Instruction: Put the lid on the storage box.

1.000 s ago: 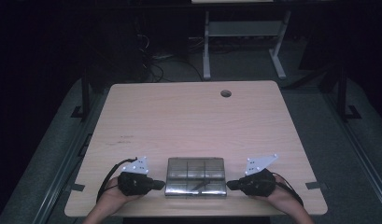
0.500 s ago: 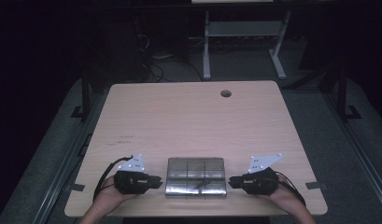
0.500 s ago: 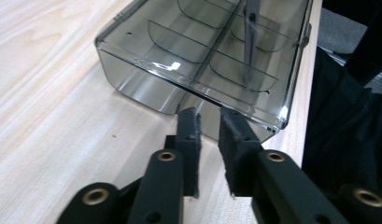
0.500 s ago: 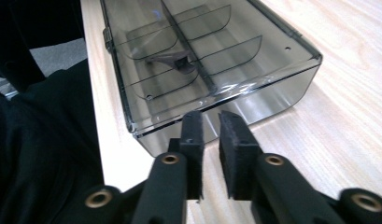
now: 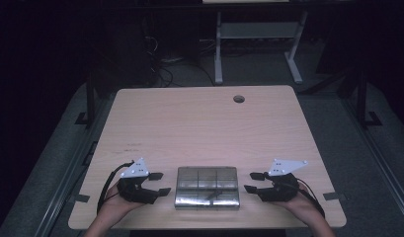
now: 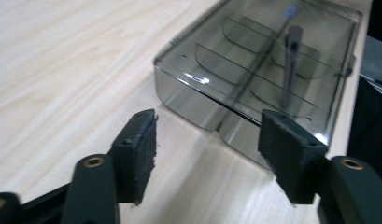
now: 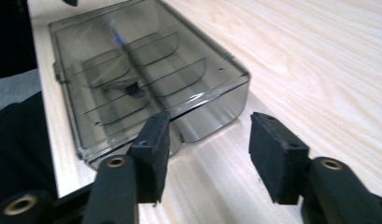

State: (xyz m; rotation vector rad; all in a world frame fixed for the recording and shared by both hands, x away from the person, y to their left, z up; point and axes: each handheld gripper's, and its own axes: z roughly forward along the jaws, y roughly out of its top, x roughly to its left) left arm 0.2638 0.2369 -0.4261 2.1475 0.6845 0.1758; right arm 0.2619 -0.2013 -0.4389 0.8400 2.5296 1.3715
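Dark room surrounds the pale wooden worktop (image 5: 204,128), where a smoky clear plastic box (image 5: 207,187) with inner compartments lies closed at the near edge. Compared with a second ago, the left gripper (image 5: 157,183) and right gripper (image 5: 253,181) have drawn a little away from its short sides. Both have their jaws spread, touching nothing. I judge no grasp has begun.
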